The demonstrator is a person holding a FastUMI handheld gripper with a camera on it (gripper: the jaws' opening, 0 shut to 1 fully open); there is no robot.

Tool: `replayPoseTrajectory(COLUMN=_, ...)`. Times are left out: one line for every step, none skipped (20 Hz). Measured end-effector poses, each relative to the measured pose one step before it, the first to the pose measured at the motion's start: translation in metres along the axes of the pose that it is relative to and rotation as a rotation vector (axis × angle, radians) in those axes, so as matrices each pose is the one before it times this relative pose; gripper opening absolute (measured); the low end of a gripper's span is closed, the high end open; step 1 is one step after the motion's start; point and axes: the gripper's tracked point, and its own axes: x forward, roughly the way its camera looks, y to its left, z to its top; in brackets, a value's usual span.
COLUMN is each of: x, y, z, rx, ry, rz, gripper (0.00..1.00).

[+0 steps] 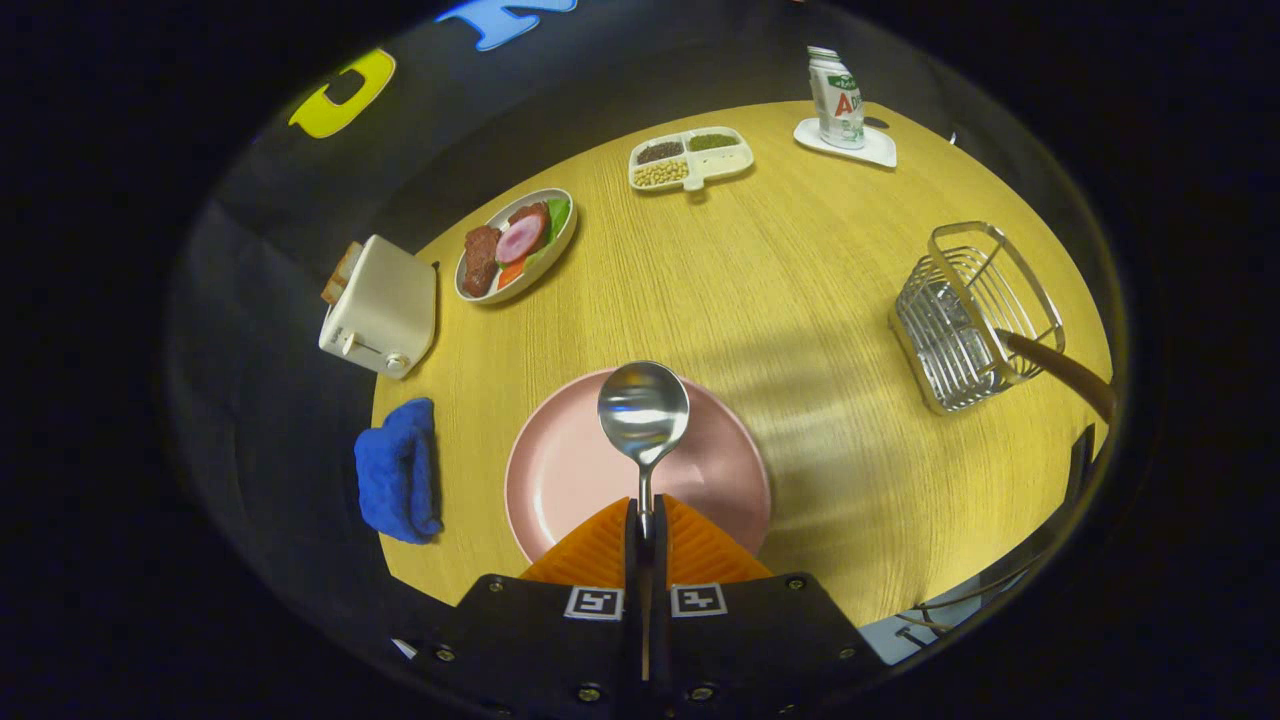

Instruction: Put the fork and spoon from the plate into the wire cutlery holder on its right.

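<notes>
My gripper (645, 520) is shut on the handle of a silver spoon (643, 412), whose bowl sticks out ahead of the orange fingers (590, 550), lifted above the pink plate (560, 470). The plate lies just beyond the fingers, bare where it shows. The wire cutlery holder (970, 315) stands to the right on the wooden table (800, 300). A brown wooden handle (1060, 365) leans out of the holder toward the right; what utensil it belongs to is hidden inside the wires.
A white toaster (380, 305) and a blue cloth (398, 470) sit left of the plate. Farther back are a plate of food (515, 245), a divided tray of beans (690, 158) and a carton (836, 98) on a white coaster.
</notes>
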Motion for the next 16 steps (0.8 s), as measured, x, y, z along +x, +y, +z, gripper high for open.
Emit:
replayPoseTrajectory(x=-0.00608, y=-0.00509, z=0.00759, rx=0.01302, ry=-0.01832, rz=0.00008, gripper=0.03)
replayPoseTrajectory(x=-0.00605, y=-0.00595, z=0.00764, rx=0.01475, ry=-0.01676, rz=-0.00082, gripper=0.03)
replayPoseTrajectory(x=-0.00634, y=-0.00735, z=0.00834, rx=0.0159, ry=-0.01854, rz=-0.00346, gripper=0.03)
replayPoseTrajectory(x=-0.00567, y=-0.00887, z=0.00901, rx=0.01623, ry=-0.01972, rz=-0.00597, gripper=0.03)
replayPoseTrajectory(x=-0.00616, y=-0.00949, z=0.00915, rx=0.01507, ry=-0.01784, rz=-0.00836, gripper=0.03)
replayPoseTrajectory(x=-0.00587, y=-0.01065, z=0.0088, rx=0.01789, ry=-0.01741, rz=-0.00906, gripper=0.03)
replayPoseTrajectory(x=-0.00515, y=-0.01001, z=0.00825, rx=0.01834, ry=-0.01444, rz=-0.0108, gripper=0.03)
replayPoseTrajectory(x=-0.00287, y=-0.00973, z=0.0078, rx=0.01886, ry=-0.01189, rz=-0.01092, gripper=0.03)
replayPoseTrajectory(x=-0.00391, y=-0.01061, z=0.00736, rx=0.01716, ry=-0.00892, rz=-0.01085, gripper=0.03)
replayPoseTrajectory(x=-0.00359, y=-0.0114, z=0.00633, rx=0.0143, ry=-0.00456, rz=-0.01328, gripper=0.03)
replayPoseTrajectory(x=-0.00159, y=-0.00962, z=0.00494, rx=0.01463, ry=0.0022, rz=-0.0135, gripper=0.03)
replayPoseTrajectory(x=-0.0015, y=-0.00953, z=0.0046, rx=0.0148, ry=0.00109, rz=-0.00994, gripper=0.03)
replayPoseTrajectory(x=-0.00211, y=-0.0083, z=0.00495, rx=0.01009, ry=0.00264, rz=-0.00908, gripper=0.03)
replayPoseTrajectory(x=-0.00046, y=-0.00915, z=0.00363, rx=0.00524, ry=0.00631, rz=-0.01344, gripper=0.03)
replayPoseTrajectory(x=-0.00123, y=-0.00833, z=0.00283, rx=0.00164, ry=0.00645, rz=-0.01364, gripper=0.03)
replayPoseTrajectory(x=-0.00041, y=-0.00567, z=0.00065, rx=0.00179, ry=0.01114, rz=-0.00691, gripper=0.03)
